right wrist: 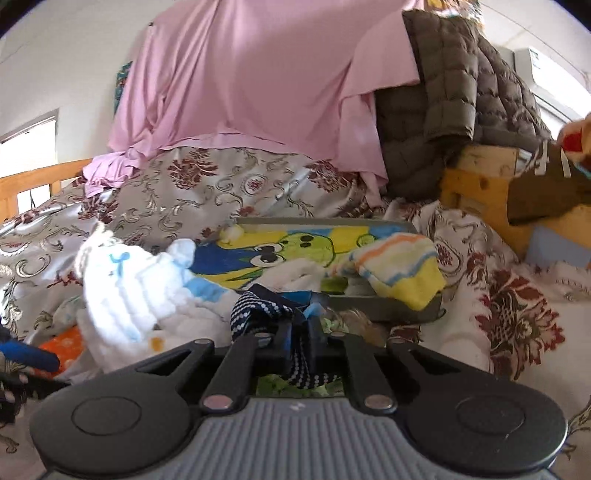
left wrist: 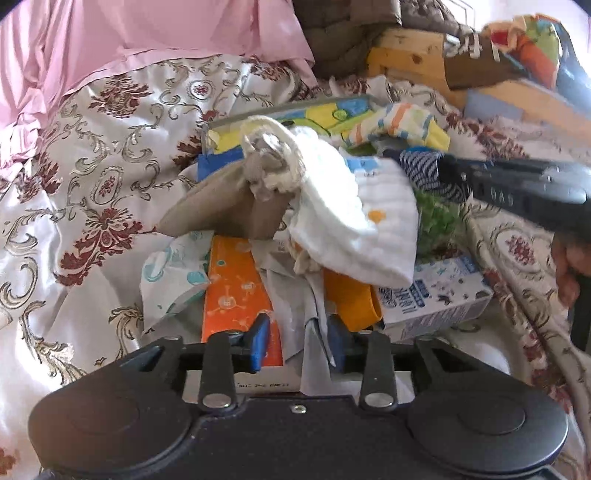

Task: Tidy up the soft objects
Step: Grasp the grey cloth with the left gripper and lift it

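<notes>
Floral bedspread [left wrist: 92,155]: shiny, cream with dark red motifs; fills the left wrist view from 7 to 11 o'clock.
Pink sheet [left wrist: 129,33]: draped at 11 o'clock, above the bedspread.
Drawstring pouch [left wrist: 236,206]: beige, rope cord, on top of the pile at centre.
Orange tissue pack [left wrist: 236,284]: just ahead of the left gripper, at 6 o'clock of the pouch.
Left gripper [left wrist: 299,341]: jaws apart; pale crumpled cloth [left wrist: 291,291] lies between the blue pads, no clear pinch.
White muslin cloth [left wrist: 354,218]: at 3 o'clock of the pouch, touching it.
Striped baby sock [right wrist: 399,266]: yellow-toed, draped over the cartoon storage box [right wrist: 406,310] rim.
Right gripper [right wrist: 299,334]: jaws together, clamped on a navy dotted sock [right wrist: 258,310], low centre in its own view.
</notes>
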Demonstrator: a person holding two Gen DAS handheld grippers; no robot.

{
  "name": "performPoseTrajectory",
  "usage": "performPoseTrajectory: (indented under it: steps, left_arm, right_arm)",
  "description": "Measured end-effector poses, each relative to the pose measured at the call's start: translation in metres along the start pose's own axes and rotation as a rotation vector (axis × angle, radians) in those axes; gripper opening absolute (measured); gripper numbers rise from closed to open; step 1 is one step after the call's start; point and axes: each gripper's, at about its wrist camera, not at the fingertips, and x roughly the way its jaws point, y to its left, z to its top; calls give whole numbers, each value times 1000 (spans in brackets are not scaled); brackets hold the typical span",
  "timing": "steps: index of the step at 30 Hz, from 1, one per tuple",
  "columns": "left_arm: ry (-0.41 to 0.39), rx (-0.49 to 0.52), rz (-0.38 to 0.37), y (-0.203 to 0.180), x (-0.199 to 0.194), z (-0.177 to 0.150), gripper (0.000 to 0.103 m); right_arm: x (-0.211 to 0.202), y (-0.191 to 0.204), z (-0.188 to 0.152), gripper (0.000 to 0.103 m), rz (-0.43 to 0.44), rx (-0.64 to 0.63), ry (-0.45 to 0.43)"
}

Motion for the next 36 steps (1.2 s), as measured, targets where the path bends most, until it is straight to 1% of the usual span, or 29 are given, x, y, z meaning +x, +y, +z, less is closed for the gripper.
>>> performPoseTrajectory:
  steps: [1,3,7,8,10,11,13,16,21,23,26,30,34,35,36]
  left_arm:
    - [-7,20,4,-2,2,0,47]
    - [-8,61,22,-8,6,1,52]
    - [-5,159,66,-19,16,1,51]
    - [-4,185,77,-22,18,1,50]
    - [-5,225,98,-26,20,2,32]
    - [-3,230,92,-26,19,3,30]
    - [-3,202,58,-23,16,4,13]
    - [6,193,32,-22,9,1,9]
    - [17,180,9,-20,-6,-8,6]
    - [14,174,18,-20,-12,-10,6]
    - [-14,144,46,-16,-21,-8,6]
    - [-55,99,101,-9,-25,-2,6]
    - [-77,53,152,-4,-17,6,6]
    - [-72,45,151,-3,-14,8,6]
    - [-66,37,154,-2,-10,9,8]
  right_arm:
    - [2,-1,-1,10,3,3,3]
    - [5,-3,-1,10,15,9,8]
    - [8,-4,-2,10,35,17,6]
    - [8,-5,-2,10,39,21,6]
    - [8,-4,-1,10,43,22,7]
    - [7,-4,-1,10,46,20,8]
    - [6,-2,-2,10,51,13,11]
    - [2,1,-2,10,64,-2,30]
    - [-11,5,-2,10,103,-16,76]
    - [-18,7,-2,10,128,-20,86]
    - [-30,10,0,10,171,-19,78]
    - [-29,1,2,10,230,82,68]
    - [-17,-16,2,10,239,195,56]
    - [-15,-19,1,11,234,212,56]
    - [-12,-22,1,15,227,227,57]
